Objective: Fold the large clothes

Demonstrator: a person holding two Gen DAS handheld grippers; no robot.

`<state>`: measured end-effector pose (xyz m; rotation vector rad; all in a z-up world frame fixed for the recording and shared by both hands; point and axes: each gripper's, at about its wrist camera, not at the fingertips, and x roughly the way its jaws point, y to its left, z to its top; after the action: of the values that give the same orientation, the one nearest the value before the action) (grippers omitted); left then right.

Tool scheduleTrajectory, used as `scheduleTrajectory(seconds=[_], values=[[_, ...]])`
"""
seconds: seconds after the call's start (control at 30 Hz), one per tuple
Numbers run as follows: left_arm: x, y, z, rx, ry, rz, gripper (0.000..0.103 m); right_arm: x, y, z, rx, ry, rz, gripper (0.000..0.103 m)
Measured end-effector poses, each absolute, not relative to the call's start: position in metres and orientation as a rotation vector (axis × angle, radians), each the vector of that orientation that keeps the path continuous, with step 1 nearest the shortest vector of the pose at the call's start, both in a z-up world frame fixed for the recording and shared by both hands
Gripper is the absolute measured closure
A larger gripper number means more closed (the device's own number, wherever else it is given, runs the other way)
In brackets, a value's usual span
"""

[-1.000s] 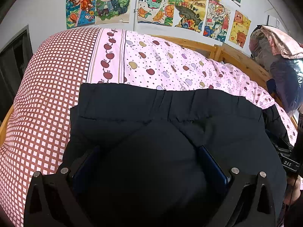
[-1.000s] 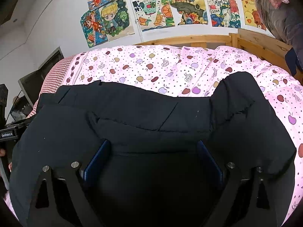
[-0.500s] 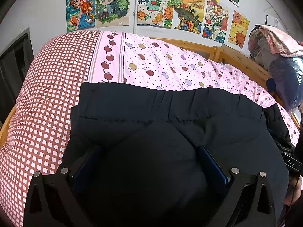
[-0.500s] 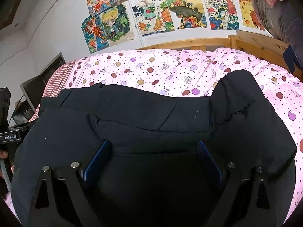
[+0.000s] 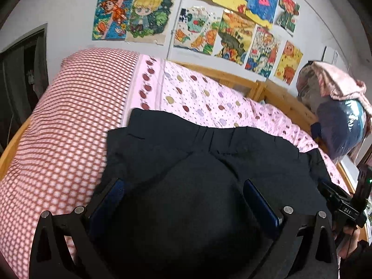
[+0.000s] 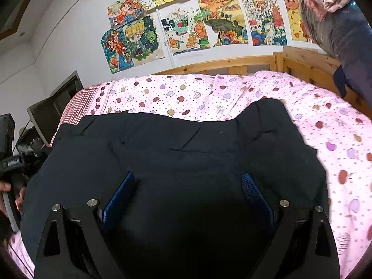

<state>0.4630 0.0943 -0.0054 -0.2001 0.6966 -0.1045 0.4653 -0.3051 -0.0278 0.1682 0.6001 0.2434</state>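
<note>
Trousers: black trousers (image 5: 176,153) lie on the bed (image 5: 65,121), lower centre in both views; waistband toward the upper edge in the left view.
Left tongs: left tongs (image 5: 183,197) spread wide, fingers apart, with black cloth bulging between them; whether they pinch it, I cannot tell.
Right tongs: right tongs (image 6: 188,193) likewise spread over the cloth; grip unclear.
Bedding: pink apple-print sheet (image 6: 186,93), checked part at left.
Wall: drawings (image 6: 186,28) across the top.
</note>
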Motion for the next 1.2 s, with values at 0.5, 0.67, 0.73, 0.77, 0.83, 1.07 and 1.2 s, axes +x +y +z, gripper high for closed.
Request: scheduleTrajectory(seconds=[0.5,0.67,0.73,0.77,0.83,1.07,1.2], values=[[0.422,0.158,-0.010,-0.213,0.731,-0.080,0.000,0.420,-0.375,-0.021,0.114,0.630,0.138,0.012],[0.431,0.157,-0.026,-0.222,0.802,-0.129,0.000,0.422,-0.385,-0.030,0.124,0.662,0.110,0.012],[0.433,0.161,-0.032,-0.253,0.817,-0.156,0.000,0.426,-0.387,-0.035,0.117,0.686,0.095,0.012],[0.433,0.164,-0.035,-0.275,0.820,-0.170,0.000,0.429,-0.388,-0.039,0.111,0.701,0.090,0.012],[0.433,0.171,-0.043,-0.333,0.824,-0.202,0.000,0.432,-0.387,-0.045,0.114,0.731,0.095,0.012],[0.444,0.175,-0.059,-0.400,0.892,-0.264,0.000,0.446,-0.397,-0.069,0.234,0.832,0.147,0.002],[0.452,0.170,-0.064,-0.397,0.923,-0.289,0.000,0.448,-0.406,-0.087,0.332,0.842,0.188,0.001]])
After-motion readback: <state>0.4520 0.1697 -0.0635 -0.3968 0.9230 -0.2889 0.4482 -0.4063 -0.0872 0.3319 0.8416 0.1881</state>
